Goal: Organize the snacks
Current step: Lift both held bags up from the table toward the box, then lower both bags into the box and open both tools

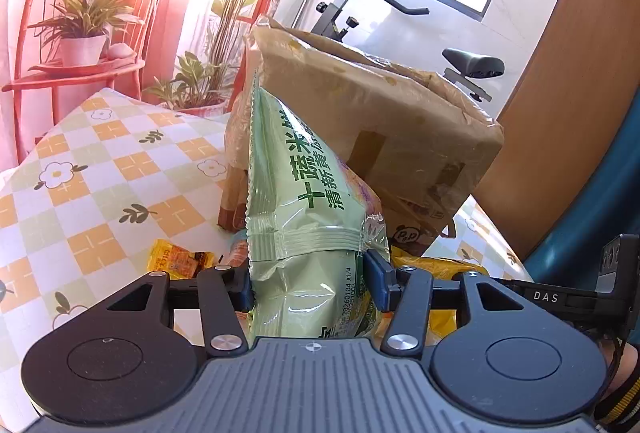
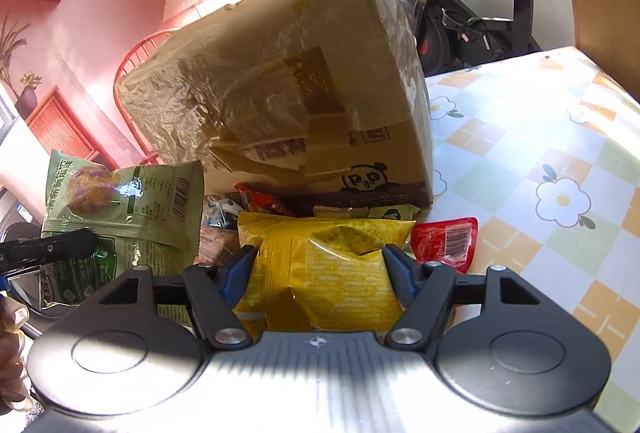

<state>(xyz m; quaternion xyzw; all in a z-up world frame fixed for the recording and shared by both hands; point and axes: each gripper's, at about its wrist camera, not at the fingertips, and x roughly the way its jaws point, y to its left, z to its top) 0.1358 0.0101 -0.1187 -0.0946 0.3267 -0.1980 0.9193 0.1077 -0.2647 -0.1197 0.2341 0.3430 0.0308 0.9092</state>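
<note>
My left gripper (image 1: 310, 281) is shut on a green snack bag (image 1: 304, 201) and holds it upright, lifted in front of a taped cardboard box (image 1: 384, 121). The same green bag (image 2: 120, 209) shows at the left of the right wrist view. My right gripper (image 2: 320, 269) is shut on a yellow snack bag (image 2: 328, 273) that lies just in front of the box (image 2: 280, 73). Several small snack packets (image 2: 256, 205) lie at the box's foot, and a red packet (image 2: 448, 241) lies right of the yellow bag.
The table has a checked flower-print cloth (image 1: 100, 173). A small orange packet (image 1: 176, 261) lies on it left of my left gripper. An exercise bike (image 2: 460, 13) and a wooden chair back (image 1: 580, 93) stand behind the table. Potted plants (image 1: 84, 21) stand at the far left.
</note>
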